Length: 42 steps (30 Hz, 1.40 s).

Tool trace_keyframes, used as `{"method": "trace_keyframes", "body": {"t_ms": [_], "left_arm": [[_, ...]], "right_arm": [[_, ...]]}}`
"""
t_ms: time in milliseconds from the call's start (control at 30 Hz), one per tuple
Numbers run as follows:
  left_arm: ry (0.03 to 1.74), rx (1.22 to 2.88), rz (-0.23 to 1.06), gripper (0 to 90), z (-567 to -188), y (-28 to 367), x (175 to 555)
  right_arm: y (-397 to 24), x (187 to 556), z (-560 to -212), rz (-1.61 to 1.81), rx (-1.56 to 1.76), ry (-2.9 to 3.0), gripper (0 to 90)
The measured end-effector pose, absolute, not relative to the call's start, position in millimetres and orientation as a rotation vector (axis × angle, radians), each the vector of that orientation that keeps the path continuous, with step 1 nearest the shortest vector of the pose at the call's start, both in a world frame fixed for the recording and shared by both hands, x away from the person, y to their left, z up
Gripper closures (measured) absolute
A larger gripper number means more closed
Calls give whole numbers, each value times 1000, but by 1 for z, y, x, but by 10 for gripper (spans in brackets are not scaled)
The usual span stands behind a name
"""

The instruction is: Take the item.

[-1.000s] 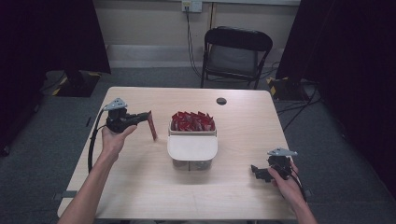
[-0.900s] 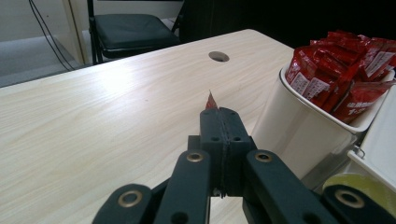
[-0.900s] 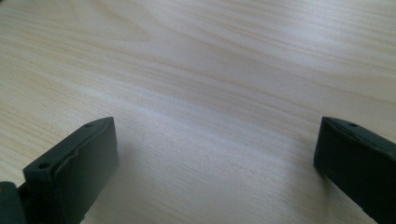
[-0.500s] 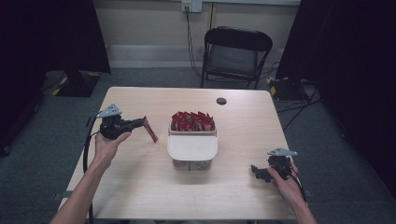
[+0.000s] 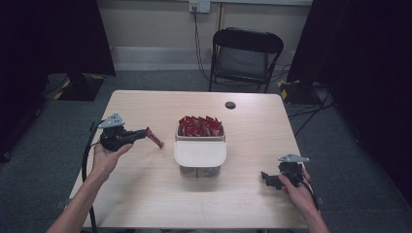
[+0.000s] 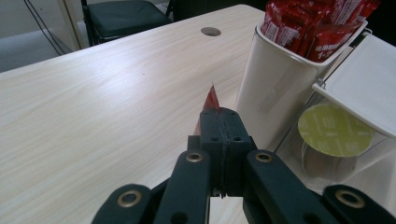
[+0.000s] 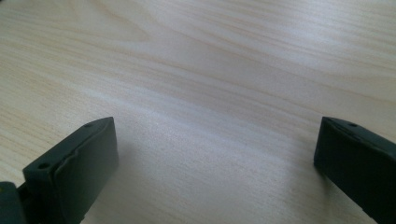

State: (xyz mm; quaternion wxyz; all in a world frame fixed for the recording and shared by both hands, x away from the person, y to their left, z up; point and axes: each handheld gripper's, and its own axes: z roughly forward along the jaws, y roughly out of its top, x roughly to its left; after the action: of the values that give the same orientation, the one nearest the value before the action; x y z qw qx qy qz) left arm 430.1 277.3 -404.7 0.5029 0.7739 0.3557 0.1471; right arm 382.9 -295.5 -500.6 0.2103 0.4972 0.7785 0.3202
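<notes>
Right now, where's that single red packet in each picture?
High view: red packet left of centre, clamped in the left gripper.
Left gripper view: centre, its tip poking above the shut jaws.
Right gripper view: not in it.
Shared landmark: white container of red packets.

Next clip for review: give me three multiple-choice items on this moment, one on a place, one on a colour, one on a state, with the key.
1. Where is the left tool?
A. left of the white container
B. over the chair
C. inside the container

2. What colour is the packet it holds?
A. green
B. red
C. blue

3. How is the right tool?
A. shut on a packet
B. shut on nothing
C. open

Key: A, the high view shows it left of the container; B, a red tip pokes out of its shut jaws; C, its jaws stand wide apart over bare table.
</notes>
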Motion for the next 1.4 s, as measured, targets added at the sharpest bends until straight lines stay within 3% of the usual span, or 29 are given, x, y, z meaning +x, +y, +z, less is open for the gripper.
{"method": "trace_keyframes", "body": {"t_ms": [233,567,1400], "left_arm": [[846,1915,383,899,-406,282,421],[900,1879,317,899,-425,294,416],[916,1937,290,884,-454,268,424]], "right_arm": [[-295,383,-501,891,1382,2164,0],[-295,383,-501,890,1383,2164,0],[-295,383,-501,891,1383,2164,0]]}}
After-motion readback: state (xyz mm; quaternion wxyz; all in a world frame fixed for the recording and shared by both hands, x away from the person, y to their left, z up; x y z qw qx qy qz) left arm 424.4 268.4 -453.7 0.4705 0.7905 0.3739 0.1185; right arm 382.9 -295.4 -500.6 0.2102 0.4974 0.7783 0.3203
